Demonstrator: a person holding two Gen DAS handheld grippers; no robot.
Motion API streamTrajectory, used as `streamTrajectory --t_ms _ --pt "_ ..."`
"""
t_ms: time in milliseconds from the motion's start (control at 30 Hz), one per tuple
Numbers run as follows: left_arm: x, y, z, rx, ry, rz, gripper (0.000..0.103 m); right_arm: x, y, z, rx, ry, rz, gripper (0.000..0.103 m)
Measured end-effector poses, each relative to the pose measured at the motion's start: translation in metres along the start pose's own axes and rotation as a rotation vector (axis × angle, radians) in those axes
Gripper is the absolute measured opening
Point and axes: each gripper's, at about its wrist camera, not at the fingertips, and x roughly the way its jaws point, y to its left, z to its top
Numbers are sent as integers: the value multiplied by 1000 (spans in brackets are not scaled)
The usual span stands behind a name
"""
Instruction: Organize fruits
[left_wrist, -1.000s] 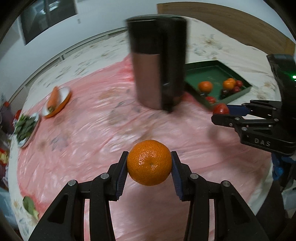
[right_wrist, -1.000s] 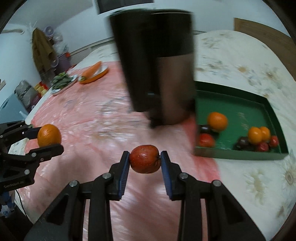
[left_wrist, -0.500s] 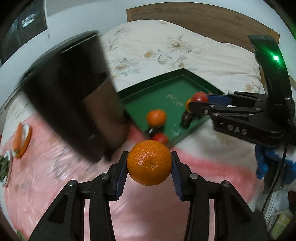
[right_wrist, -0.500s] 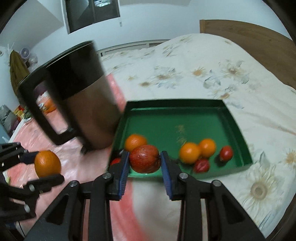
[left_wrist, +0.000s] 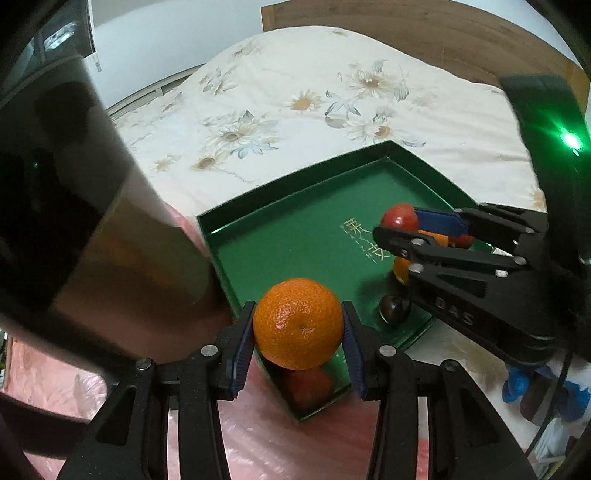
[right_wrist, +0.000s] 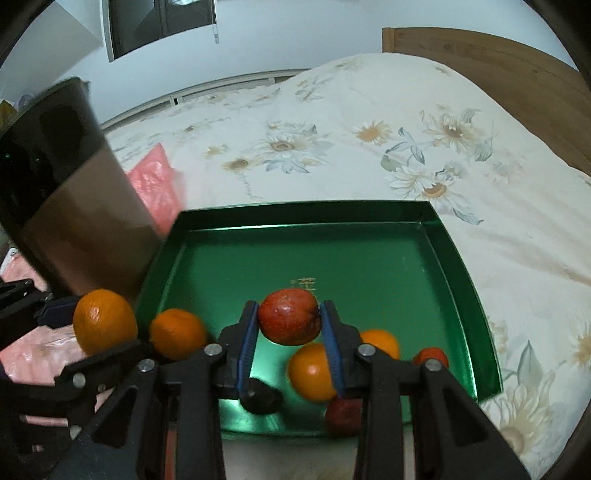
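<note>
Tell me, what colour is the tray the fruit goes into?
Dark green tray, with small gold lettering inside; the right wrist view shows it best.

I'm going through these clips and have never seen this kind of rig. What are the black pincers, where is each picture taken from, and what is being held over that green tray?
No robot arm here: a person carries a two-finger gripper in each hand, each with a fisheye camera looking forward along its fingers. In the left wrist view, the left gripper is shut on an orange. In the right wrist view, the right gripper is shut on a red apple. Each camera also catches the other gripper at its edge. Both hang over a green tray that rests on a flowered bedspread and already holds several oranges and small red and dark fruits. A tall dark jug stands beside the tray.
</note>
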Motion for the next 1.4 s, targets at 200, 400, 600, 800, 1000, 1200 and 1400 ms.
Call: streamTrajectory --t_ms 200,400,600,800,1000,1200,1400 --pt "19 -4 -8 1 28 2 39 16 -4 -1 10 7 -5 15" --pt "24 -7 -8 23 32 3 39 30 2 -5 4 33 5 15" --pt "33 -9 -15 16 56 1 40 33 4 -8 2 39 -4 16" --pt "33 -8 -16 1 56 -5 40 33 6 -8 -13 46 -33 16" --pt "30 -5 -17 -18 51 -10 42 31 6 -8 -10 52 -58 76" --pt "22 -8 -19 -17 35 -6 48 21 4 -11 6 46 -80 88" --pt "3 -12 -25 -12 12 -25 54 0 6 -11 1 20 -105 100"
